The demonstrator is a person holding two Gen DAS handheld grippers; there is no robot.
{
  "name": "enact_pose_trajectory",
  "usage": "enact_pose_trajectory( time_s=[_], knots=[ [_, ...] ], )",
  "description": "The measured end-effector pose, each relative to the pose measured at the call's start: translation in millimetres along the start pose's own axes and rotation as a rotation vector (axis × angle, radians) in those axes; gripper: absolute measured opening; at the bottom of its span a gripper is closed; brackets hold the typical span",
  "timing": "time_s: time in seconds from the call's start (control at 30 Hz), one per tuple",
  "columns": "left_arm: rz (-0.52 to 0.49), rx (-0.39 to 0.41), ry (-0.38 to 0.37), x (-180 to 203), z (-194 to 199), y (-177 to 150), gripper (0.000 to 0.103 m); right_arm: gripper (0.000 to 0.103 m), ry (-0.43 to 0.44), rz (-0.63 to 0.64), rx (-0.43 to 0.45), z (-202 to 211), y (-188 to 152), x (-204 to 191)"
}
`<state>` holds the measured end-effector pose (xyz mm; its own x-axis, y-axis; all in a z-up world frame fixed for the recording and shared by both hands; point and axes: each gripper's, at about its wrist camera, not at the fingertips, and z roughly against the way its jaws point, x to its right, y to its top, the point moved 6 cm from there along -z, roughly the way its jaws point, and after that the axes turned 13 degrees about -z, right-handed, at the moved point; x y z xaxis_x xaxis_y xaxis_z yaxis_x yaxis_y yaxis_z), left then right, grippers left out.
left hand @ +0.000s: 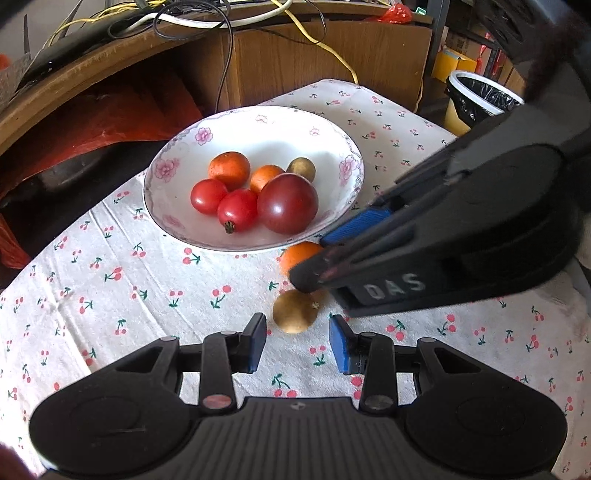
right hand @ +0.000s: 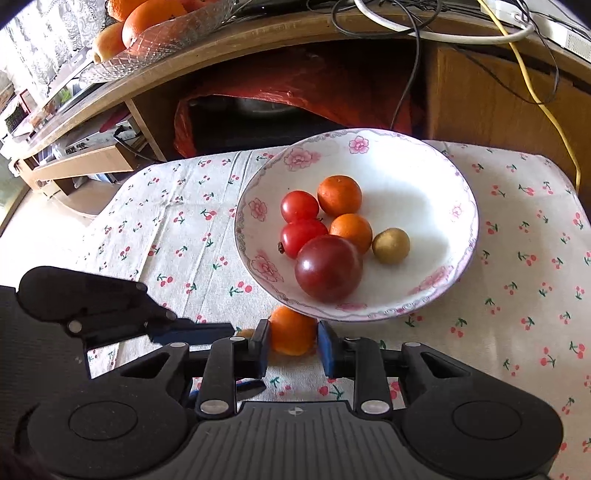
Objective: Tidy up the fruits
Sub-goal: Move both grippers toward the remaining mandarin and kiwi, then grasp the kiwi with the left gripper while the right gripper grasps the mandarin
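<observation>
A white flowered bowl stands on the cherry-print cloth. It holds two red tomatoes, a big dark red tomato, two small oranges and a brown round fruit. A third small orange lies on the cloth just in front of the bowl. My right gripper has a pad against each side of it. A second brown fruit lies just ahead of my left gripper, which is open with nothing between its fingers. One left finger shows in the right wrist view.
A wooden desk with cables and a red plastic bag stands right behind the table. A bin with a black liner is at the far right. A glass dish of oranges sits on the desk. The two grippers are close together.
</observation>
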<state>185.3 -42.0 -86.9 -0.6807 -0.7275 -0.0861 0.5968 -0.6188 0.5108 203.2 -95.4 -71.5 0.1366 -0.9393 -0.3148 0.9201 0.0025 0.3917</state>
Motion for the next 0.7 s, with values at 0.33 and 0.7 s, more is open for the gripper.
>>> enact_pose_trajectory(
  time_s=[0.33,0.7],
  knots=[
    [-0.016,0.001,0.02,-0.8,-11.9,9.2,0.044,0.022,-0.089,0.022,0.0,27.4,-16.2,18.2],
    [-0.037,0.006,0.024,22.9,5.6,6.3,0.035,0.022,-0.149,0.046,0.02,58.6,-45.7,29.2]
  ],
)
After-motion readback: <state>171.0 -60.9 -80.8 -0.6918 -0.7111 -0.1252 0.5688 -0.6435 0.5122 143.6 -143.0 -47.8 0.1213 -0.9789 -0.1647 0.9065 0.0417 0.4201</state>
